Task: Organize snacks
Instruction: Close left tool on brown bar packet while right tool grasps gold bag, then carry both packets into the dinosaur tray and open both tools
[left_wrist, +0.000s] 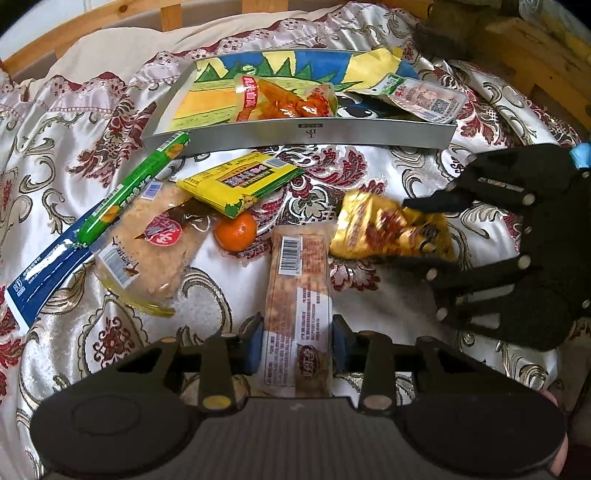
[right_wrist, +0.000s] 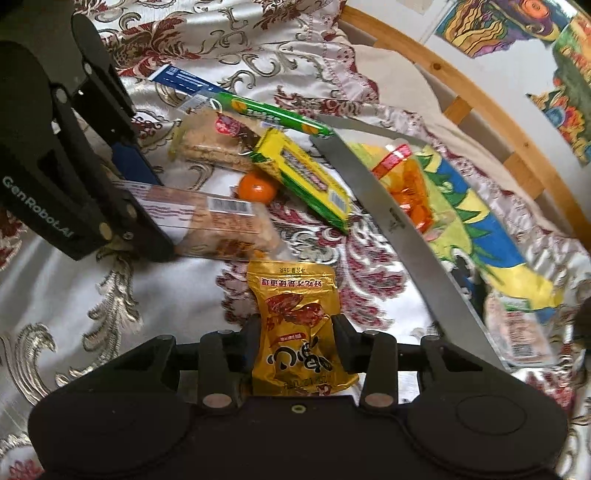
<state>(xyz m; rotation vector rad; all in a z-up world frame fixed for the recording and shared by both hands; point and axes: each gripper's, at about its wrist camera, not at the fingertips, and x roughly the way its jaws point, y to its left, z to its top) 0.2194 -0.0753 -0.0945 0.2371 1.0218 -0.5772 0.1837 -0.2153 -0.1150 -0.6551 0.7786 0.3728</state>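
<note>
Nearest, the left gripper (left_wrist: 297, 349) is clamped on a clear-wrapped snack bar (left_wrist: 297, 295); the right gripper (right_wrist: 295, 341) pinches a gold pouch (right_wrist: 295, 314) (both just off the bedspread (left_wrist: 110, 332)). Mid-bed, a tangerine (left_wrist: 235, 230), yellow packet (left_wrist: 240, 182), green tube (left_wrist: 133, 192) and rice cake (left_wrist: 155, 251) await sorting. Farther, the tray (left_wrist: 295, 134) holds only two packets: task early.
</note>
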